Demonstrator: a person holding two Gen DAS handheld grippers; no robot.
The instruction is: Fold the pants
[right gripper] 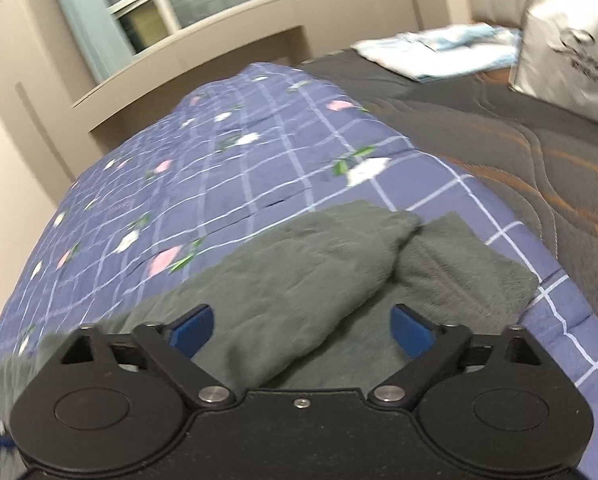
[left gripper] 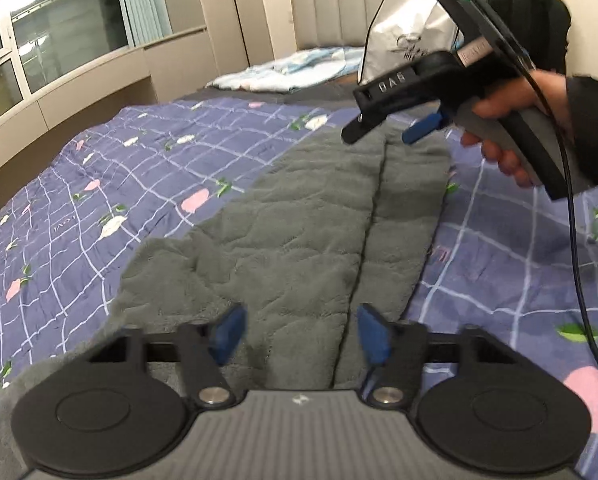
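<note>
Your pants (left gripper: 283, 232) are thick grey fleece, matt and nubbly. Under them lies a smooth printed cotton-like quilt (left gripper: 111, 184); beyond it you see the stitched, quilted mattress (right gripper: 511, 148). Your left gripper (left gripper: 299, 334) is matt black plastic with blue pads (left gripper: 373, 336) and shiny metal pivot pins. The white bag (right gripper: 571, 40) looks slightly glossy.

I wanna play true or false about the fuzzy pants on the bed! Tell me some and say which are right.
1. The pants are gray. True.
2. The left gripper is squeezing the pants. False: it is open, holding nothing.
3. The quilt under the pants is plain red. False: it is purple with white lines and flowers.
4. The right gripper is open. True.
5. A white bag stands near the headboard. True.
</note>
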